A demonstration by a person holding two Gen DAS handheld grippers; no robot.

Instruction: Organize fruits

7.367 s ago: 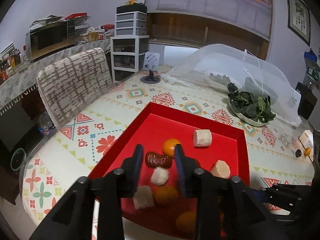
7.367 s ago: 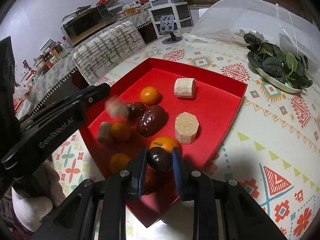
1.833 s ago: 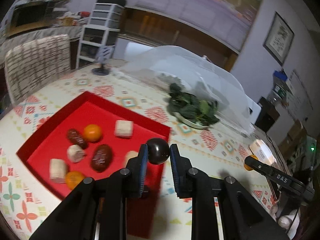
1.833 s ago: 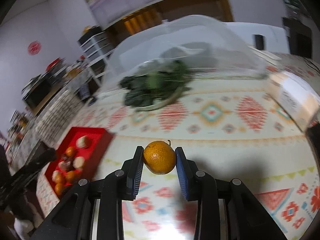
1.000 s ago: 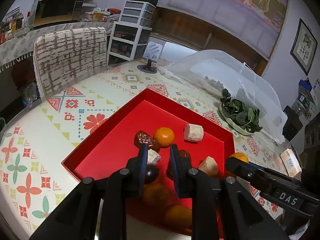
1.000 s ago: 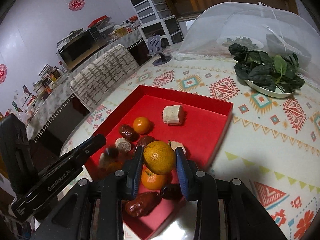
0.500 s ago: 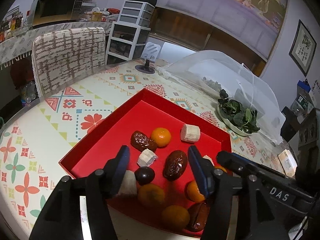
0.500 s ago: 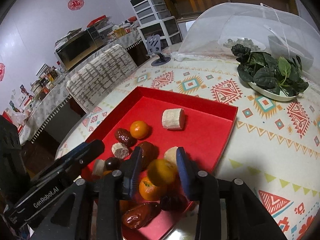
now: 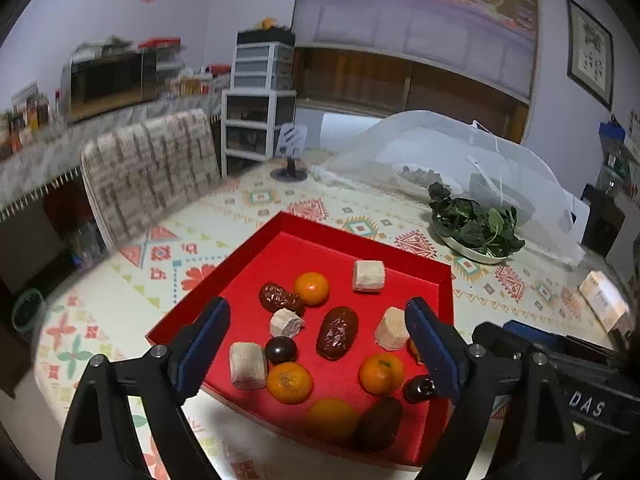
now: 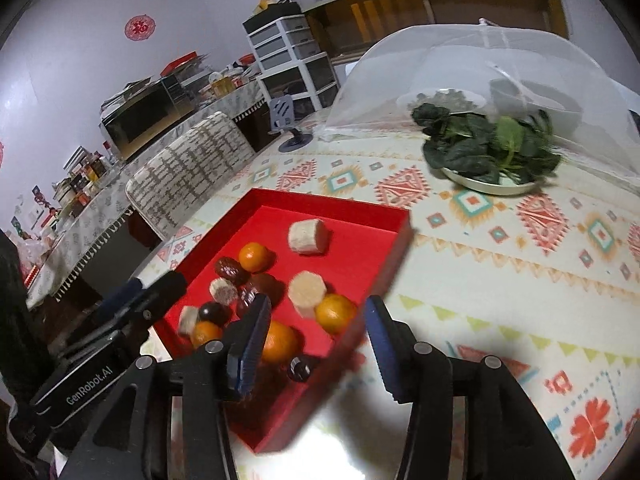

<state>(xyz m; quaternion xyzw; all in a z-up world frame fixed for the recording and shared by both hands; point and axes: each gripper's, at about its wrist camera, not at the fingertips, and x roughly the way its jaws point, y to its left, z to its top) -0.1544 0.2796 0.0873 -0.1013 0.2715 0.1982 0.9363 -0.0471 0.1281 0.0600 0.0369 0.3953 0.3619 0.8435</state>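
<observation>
A red tray (image 9: pixel 362 240) (image 10: pixel 360 205) on the patterned table holds several fruits: oranges (image 9: pixel 312 288) (image 10: pixel 335 313), brown dates (image 9: pixel 337 333), dark round plums (image 9: pixel 281 349) and pale banana pieces (image 9: pixel 368 275) (image 10: pixel 306 237). My left gripper (image 9: pixel 316 354) is open and empty above the tray's near half. My right gripper (image 10: pixel 316 344) is open and empty over the tray's near right corner; it shows at the right edge of the left wrist view (image 9: pixel 560 356).
A plate of dark leafy greens (image 9: pixel 474 229) (image 10: pixel 490 149) sits beyond the tray beside a white mesh food cover (image 9: pixel 452 152). A small box (image 9: pixel 602 300) lies at the far right. A padded chair (image 9: pixel 148 164) stands at the table's left side.
Both grippers let go of their fruit into the tray and opened wide: the left dropped a dark plum, the right an orange. Both have drawn back a little.
</observation>
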